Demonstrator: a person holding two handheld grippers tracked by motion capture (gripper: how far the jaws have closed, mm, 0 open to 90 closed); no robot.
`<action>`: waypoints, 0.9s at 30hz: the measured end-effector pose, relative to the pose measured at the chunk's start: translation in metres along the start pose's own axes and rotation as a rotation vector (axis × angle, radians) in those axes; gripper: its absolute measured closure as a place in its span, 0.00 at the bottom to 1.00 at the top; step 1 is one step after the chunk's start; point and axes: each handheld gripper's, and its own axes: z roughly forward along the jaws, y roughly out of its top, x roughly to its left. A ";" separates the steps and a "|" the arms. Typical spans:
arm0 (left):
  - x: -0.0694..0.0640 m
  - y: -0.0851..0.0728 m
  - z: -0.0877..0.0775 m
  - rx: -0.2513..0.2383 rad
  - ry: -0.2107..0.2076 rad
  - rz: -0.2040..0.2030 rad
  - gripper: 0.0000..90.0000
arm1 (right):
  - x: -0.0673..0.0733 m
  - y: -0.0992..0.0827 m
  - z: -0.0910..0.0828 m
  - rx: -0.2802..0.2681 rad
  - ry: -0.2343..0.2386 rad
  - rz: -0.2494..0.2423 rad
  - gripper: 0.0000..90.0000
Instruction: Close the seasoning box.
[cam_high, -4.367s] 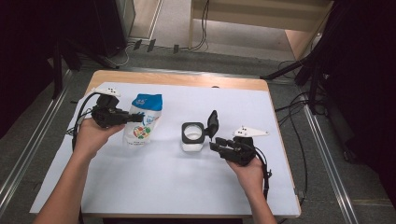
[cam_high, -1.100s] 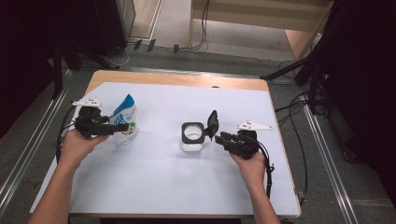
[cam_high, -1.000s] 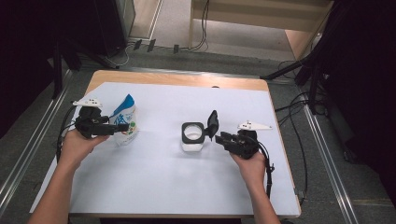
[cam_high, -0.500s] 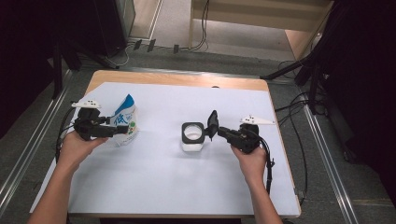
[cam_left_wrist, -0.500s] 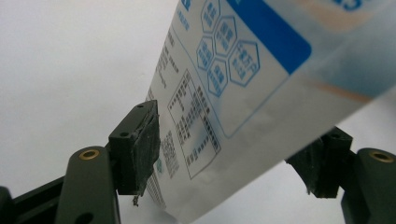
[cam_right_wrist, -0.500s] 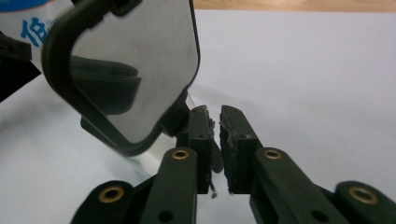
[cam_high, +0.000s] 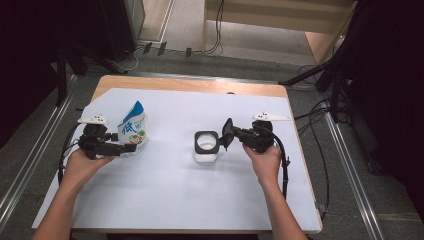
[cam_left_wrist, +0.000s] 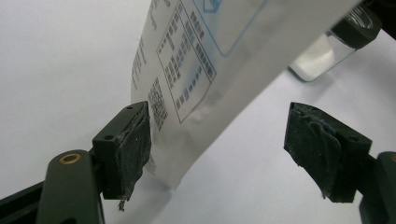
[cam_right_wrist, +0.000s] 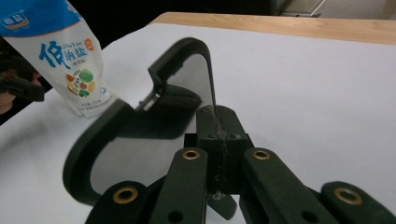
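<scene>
Left gripper (cam_high: 131, 148) level, aimed rightward, fingers (cam_left_wrist: 126, 149) spread wide, having just been opening. Right gripper (cam_high: 228, 134) level, aimed leftward, fingers (cam_right_wrist: 208, 126) pressed together. Both forearms enter from bottom edge, hands wrapped round gripper bodies.

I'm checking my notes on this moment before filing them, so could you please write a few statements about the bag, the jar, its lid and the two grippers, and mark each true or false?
1. The left gripper clamps the salt bag. False: its jaws have just been opening, and the far pad stands clear of the bag.
2. The right gripper is shut on the edge of the black lid. True.
3. The lid sits on the jar. False: the jar's mouth is open and the lid is held beside it.
4. The bag stands left of the jar on the table. True.
5. The bag lies flat. False: it stands tilted.
</scene>
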 end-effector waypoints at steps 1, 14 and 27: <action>-0.001 0.000 0.000 -0.003 -0.007 0.000 0.26 | 0.001 0.001 0.000 0.001 -0.002 0.002 1.00; -0.004 -0.012 -0.003 -0.023 0.001 0.000 0.27 | 0.006 0.002 0.007 -0.005 0.016 -0.008 1.00; -0.006 -0.017 -0.002 0.001 0.004 0.018 0.27 | 0.008 0.005 0.015 0.006 0.022 -0.020 1.00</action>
